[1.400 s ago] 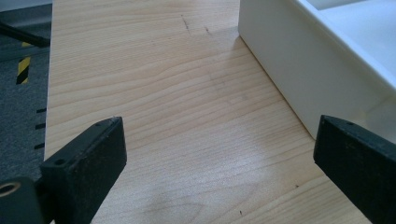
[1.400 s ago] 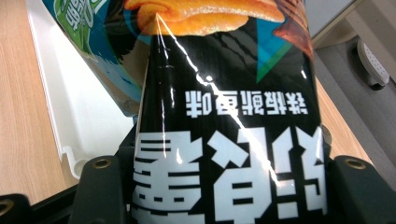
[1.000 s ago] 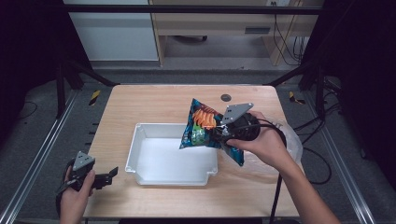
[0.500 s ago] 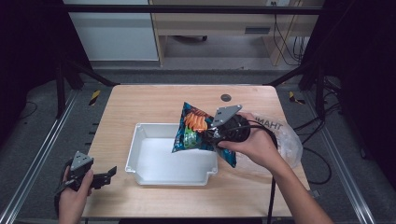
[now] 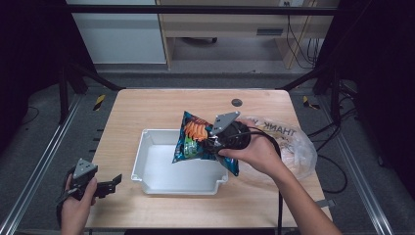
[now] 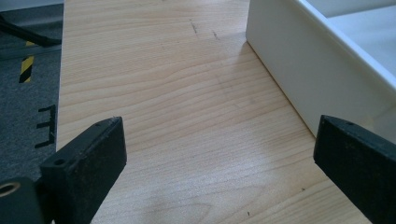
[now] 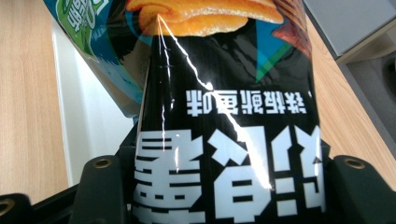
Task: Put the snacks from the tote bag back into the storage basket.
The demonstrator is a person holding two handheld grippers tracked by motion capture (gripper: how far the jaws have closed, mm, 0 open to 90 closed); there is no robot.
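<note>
Crinkly foil chip bag (image 5: 195, 142) hangs pinched in the right gripper (image 5: 215, 142), tilted over the white tray (image 5: 147, 142) just below it. Left gripper (image 5: 110, 185), jaws spread with nothing between them, rests at the desk (image 5: 147, 105) edge beside the tray's wall.

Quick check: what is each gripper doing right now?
Left gripper: open, holding nothing, near the table's corner.
Right gripper: shut on the snack bag, above the white tray.
</note>
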